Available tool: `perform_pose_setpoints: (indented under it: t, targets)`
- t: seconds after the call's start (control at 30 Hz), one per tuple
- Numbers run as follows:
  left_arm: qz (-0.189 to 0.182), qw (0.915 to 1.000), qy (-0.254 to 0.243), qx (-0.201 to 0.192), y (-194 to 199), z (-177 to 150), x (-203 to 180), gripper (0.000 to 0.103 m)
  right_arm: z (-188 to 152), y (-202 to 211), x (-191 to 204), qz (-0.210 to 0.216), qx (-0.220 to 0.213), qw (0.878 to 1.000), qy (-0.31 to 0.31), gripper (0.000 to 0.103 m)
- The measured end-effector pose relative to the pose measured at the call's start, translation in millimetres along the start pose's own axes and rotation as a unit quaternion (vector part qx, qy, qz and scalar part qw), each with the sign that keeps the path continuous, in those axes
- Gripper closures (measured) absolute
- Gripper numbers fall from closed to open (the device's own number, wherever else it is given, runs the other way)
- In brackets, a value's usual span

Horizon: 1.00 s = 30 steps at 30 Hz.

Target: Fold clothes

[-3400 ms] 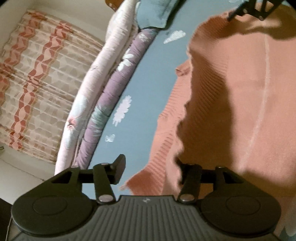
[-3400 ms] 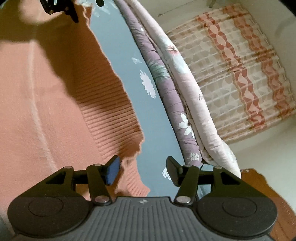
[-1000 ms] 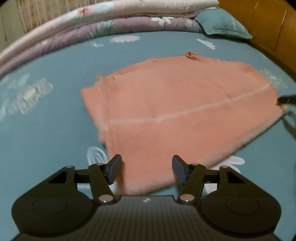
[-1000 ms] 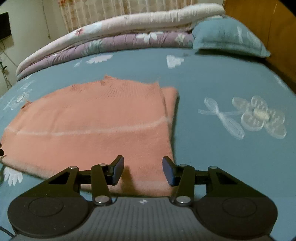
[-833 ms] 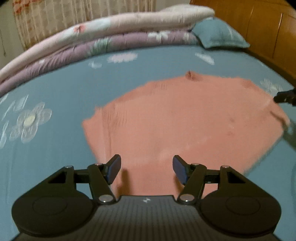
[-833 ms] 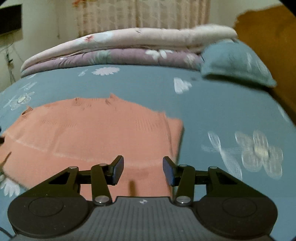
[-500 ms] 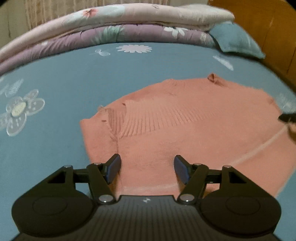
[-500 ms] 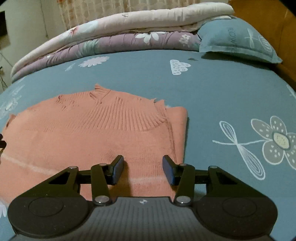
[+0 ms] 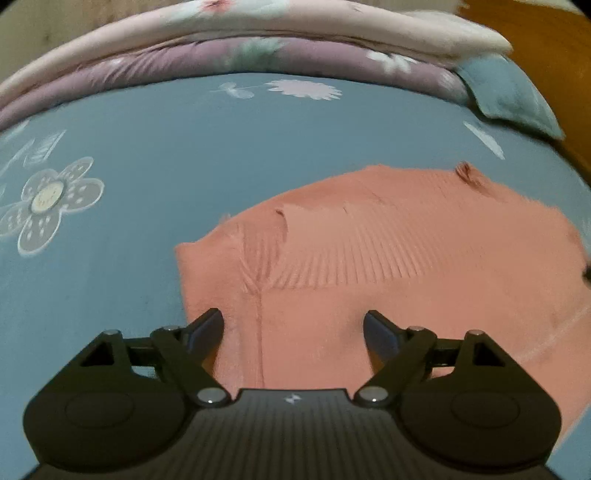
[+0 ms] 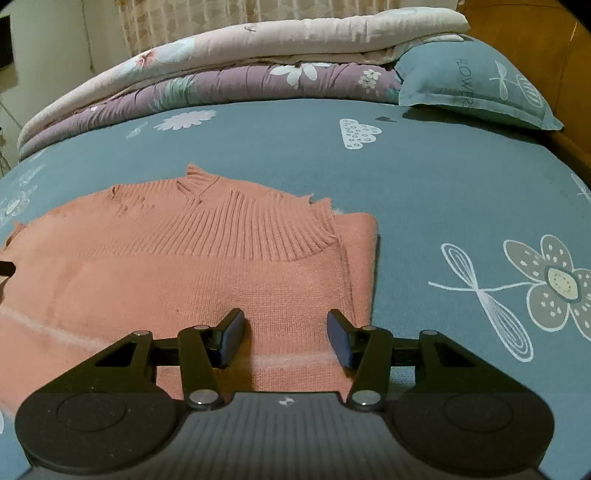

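Observation:
A salmon-pink knitted sweater lies flat and folded on the teal bedsheet, its ribbed band turned up on top. My left gripper hovers over the sweater's near left corner. Its jaws are opening wide and no fabric is pinched between the pads. My right gripper hovers over the sweater's near right part beside its folded right edge. Its jaws are opening a little too, with only flat knit below the gap. Each view shows the other gripper's black tip at its edge, the right gripper and the left gripper.
Folded quilts, cream over purple, are stacked along the bed's far side. A teal pillow lies at the far right against a wooden headboard. Flower-printed bedsheet stretches to the right of the sweater and also to the left.
The sweater, held up off the bed at first, now lies folded on it. Both grippers have moved in over its near edge. The left jaws have spread wider.

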<state>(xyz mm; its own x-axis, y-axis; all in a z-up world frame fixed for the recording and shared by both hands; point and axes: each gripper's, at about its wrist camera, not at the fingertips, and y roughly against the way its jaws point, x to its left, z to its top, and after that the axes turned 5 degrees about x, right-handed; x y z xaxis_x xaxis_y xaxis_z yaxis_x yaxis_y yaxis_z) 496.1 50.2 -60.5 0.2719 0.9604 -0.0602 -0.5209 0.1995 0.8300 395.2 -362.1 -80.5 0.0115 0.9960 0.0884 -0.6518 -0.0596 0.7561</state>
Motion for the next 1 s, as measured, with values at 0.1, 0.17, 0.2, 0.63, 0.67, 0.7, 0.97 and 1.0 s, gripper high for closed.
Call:
perform_pose_setpoints:
  t: [0.1, 0.17, 0.2, 0.63, 0.67, 0.7, 0.97, 1.0]
  targets:
    - [0.019, 0.9984, -0.045, -0.029, 20, 7, -21, 0.031, -1, 0, 2, -0.005, -0.004, 1.000, -0.001, 0.046]
    - [0.014, 0.9958, -0.075, -0.051, 31, 12, -34, 0.029, -2, 0, 4, -0.010, -0.006, 1.000, -0.001, 0.046]
    - [0.011, 0.9944, -0.088, -0.058, 34, 13, -40, 0.029, -2, -1, 5, -0.013, -0.007, 1.000, -0.001, 0.046]
    - [0.022, 0.9952, -0.095, -0.014, 19, 5, -38, 0.029, -3, -2, 9, -0.020, -0.011, 1.000, 0.012, 0.045]
    - [0.024, 0.9929, -0.115, -0.020, 27, 2, -43, 0.029, -2, -2, 10, -0.021, -0.011, 1.000, 0.014, 0.045]
    - [0.023, 0.9900, -0.137, -0.026, 35, -3, -48, 0.028, -2, -2, 11, -0.022, -0.009, 1.000, 0.018, 0.044]
    - [0.035, 0.9449, -0.324, -0.026, 89, -56, -100, 0.026, 8, 18, 20, -0.020, 0.015, 0.996, 0.082, 0.036]
    - [0.031, 0.9413, -0.335, -0.025, 95, -61, -104, 0.026, 6, 28, 25, -0.011, 0.014, 0.995, 0.101, 0.024]
